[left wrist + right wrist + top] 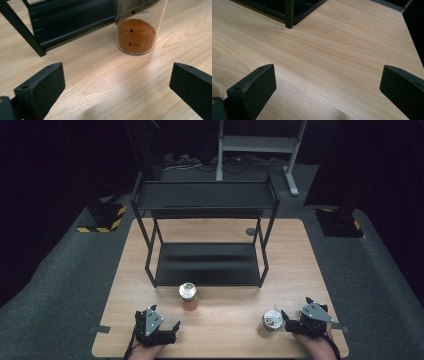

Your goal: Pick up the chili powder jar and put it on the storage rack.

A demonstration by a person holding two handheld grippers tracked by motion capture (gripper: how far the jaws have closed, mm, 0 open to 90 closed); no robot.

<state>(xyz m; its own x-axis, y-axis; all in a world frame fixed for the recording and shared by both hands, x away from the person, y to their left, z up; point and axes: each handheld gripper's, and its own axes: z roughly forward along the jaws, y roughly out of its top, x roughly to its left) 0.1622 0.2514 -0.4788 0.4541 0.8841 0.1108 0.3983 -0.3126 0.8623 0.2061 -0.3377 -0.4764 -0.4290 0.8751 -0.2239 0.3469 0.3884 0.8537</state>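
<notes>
Beaker [136, 35] of orange powder: upright on table [225, 320], just in front of rack [205, 265]; printed marks, top one ending "50ml", others too small to read. Second jar [271, 320]: right of beaker, touching right gripper [290, 322]. Left gripper [167, 332]: near beaker, apart. Both jaw pairs wide apart, empty.

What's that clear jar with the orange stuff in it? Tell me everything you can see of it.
The clear round glass-like jar with orange powder stands upright on the light wooden table, just in front of the black metal two-level shelf. It has straight see-through walls with small black measuring marks, and the powder fills only its lower part. From above, its top looks shiny and silvery. Nothing touches it except the table; the left claw is open and points towards it.
</notes>
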